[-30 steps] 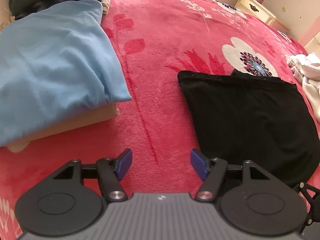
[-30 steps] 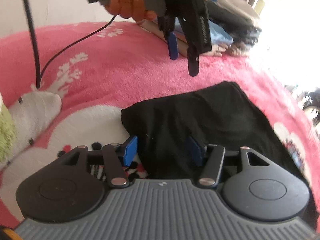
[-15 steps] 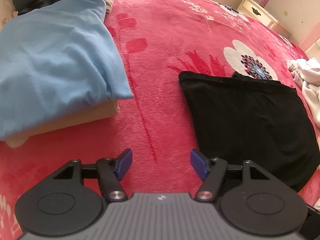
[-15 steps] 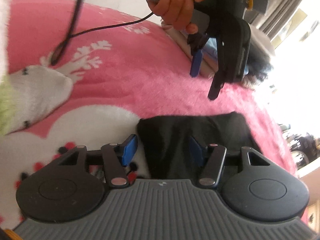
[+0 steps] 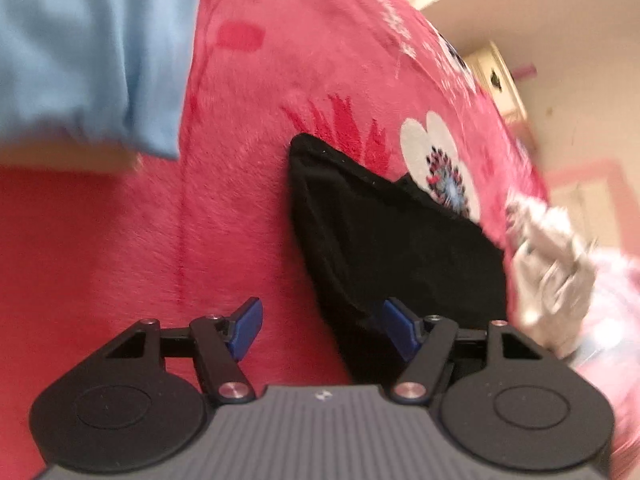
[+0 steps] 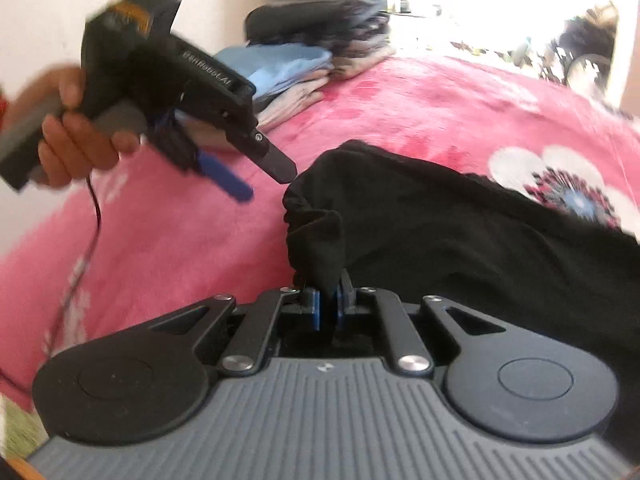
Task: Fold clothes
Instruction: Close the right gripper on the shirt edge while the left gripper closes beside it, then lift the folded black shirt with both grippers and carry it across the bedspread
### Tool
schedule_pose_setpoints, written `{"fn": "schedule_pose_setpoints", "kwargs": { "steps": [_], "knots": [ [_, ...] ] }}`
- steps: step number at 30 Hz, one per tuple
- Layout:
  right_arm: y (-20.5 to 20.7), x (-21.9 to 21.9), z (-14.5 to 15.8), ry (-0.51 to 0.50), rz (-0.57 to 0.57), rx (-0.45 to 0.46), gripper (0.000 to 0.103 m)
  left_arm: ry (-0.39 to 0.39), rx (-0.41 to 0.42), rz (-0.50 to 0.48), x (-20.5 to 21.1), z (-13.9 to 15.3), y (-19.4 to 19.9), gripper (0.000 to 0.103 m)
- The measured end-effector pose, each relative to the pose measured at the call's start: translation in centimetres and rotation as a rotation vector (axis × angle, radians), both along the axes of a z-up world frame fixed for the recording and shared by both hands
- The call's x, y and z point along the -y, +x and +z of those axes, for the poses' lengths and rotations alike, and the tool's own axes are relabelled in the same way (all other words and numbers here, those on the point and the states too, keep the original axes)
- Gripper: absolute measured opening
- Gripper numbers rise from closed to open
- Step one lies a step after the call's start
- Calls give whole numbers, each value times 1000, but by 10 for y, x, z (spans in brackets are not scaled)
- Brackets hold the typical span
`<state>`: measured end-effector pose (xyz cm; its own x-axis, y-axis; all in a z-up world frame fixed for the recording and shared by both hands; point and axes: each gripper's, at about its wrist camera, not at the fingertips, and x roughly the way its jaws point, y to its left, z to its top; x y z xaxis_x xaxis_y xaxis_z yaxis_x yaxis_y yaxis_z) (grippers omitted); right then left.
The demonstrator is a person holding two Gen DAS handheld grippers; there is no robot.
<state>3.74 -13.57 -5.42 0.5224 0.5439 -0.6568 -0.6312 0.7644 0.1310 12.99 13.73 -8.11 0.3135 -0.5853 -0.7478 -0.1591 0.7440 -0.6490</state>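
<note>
Left wrist view: the black knit garment point(image 5: 400, 248) is seen lying flat on the red floral plush blanket point(image 5: 240, 208), its outline already reduced to a compact panel. A folded light-blue cloth point(image 5: 92, 52) rests on a beige layer at upper left; a crumpled white garment point(image 5: 552, 248) lies just beside the black one at right, and is judged as left to fold. The left gripper point(image 5: 318, 326) is held with its jaws wide apart, nothing between them, the right blue pad point(image 5: 396, 320) over the garment's near edge.

Right wrist view: the right gripper point(image 6: 328, 306) is closed, with a bunched corner of the black garment pinched between its pads and lifted. A stack of folded clothes point(image 6: 316, 36) stands well apart at the rear. A further fold is judged to be under way.
</note>
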Motion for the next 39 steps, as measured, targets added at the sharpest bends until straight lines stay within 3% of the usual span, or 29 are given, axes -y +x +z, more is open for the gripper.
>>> {"fn": "schedule_pose_setpoints", "kwargs": {
  "steps": [4, 10, 12, 17, 21, 28, 33, 39],
  "knots": [
    [-7, -6, 3, -2, 24, 15, 5, -39, -30, -5, 12, -13, 12, 69],
    [-23, -21, 11, -28, 102, 72, 5, 15, -11, -11, 29, -18, 32, 67],
    [-29, -26, 14, -41, 131, 97, 5, 50, 11, -17, 36, -16, 39, 59],
    [-34, -31, 20, -52, 150, 121, 5, 110, 26, 0, 45, -17, 55, 13],
    [-32, -26, 26, -49, 133, 120, 6, 99, 42, 41, 47, -15, 57, 10],
    [-25, -5, 40, -46, 75, 116, 5, 73, 121, 33, 86, 16, 62, 9],
    [-23, 34, 59, -30, -24, 113, 5, 70, 163, -40, 146, 46, 76, 9],
    [-20, 99, 79, 8, -184, 87, 5, 152, 241, -200, 245, 75, 86, 9]
  ]
}}
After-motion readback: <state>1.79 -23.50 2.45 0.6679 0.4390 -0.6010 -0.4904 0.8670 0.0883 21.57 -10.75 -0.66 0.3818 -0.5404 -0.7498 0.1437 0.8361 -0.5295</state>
